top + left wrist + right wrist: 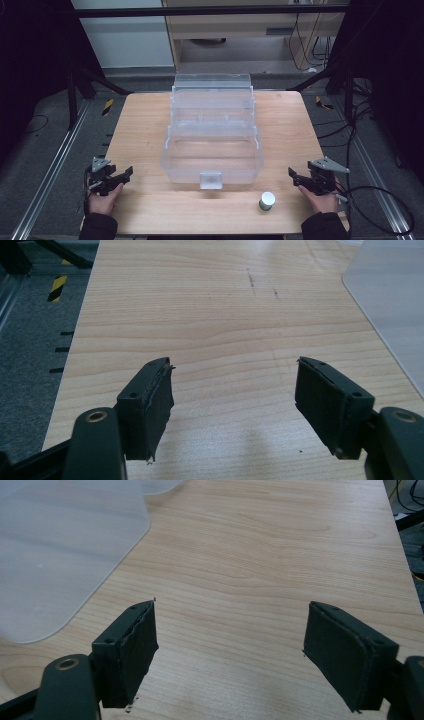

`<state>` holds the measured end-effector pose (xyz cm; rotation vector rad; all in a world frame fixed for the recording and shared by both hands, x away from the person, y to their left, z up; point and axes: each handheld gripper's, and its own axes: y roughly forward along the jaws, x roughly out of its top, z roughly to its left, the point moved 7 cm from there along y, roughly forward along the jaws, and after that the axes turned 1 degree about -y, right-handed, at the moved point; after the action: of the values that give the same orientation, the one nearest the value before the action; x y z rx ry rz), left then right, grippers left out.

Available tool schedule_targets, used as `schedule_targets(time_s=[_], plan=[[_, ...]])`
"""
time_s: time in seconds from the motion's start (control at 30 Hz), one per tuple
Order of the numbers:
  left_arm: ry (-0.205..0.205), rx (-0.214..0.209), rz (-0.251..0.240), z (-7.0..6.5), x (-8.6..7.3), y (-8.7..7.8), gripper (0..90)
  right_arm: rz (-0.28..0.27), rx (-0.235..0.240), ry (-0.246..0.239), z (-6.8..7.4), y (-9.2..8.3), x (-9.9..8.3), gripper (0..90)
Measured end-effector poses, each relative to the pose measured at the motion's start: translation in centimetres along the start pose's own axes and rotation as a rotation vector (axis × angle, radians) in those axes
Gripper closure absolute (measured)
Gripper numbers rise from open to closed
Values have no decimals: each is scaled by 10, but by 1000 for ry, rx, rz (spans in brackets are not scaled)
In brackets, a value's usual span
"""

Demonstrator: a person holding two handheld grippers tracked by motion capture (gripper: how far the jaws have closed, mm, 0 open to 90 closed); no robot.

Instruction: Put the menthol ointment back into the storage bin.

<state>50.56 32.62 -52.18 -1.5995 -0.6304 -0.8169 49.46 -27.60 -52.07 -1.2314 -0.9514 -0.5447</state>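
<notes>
between both empty, wide-open grippers [125,176] [294,176] stand a clear box [212,130] and small jar [267,201].

No text, label, brand or number is showing legibly anywhere; nothing readable is appearing on the clear plastic box [212,135] or the small jar [267,201].

My left gripper [111,179] and right gripper [309,181] are matte black, each topped with a grey three-cornered plate and trailing a black cable. Up close, my jaws carry thick black pads [161,405] with ragged, frayed edges, small screw holes in the backing and a brass-ringed pivot bolt [66,664]. My sleeves [98,227] are dark.
</notes>
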Motion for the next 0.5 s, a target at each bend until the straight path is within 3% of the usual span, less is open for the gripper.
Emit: schedule_targets(time_s=[0.1,0.17,0.4,0.5], plan=[[14,8,-1,-2,0,-2,328,-6,1,-21,1,-2,1,263],[20,11,3,-2,0,-2,328,-5,14,-9,3,-4,2,271],[45,18,22,-5,-2,-1,316,-12,58,-28,10,-16,19,369],[53,18,27,-7,-2,0,313,12,76,-64,14,-18,26,384]])
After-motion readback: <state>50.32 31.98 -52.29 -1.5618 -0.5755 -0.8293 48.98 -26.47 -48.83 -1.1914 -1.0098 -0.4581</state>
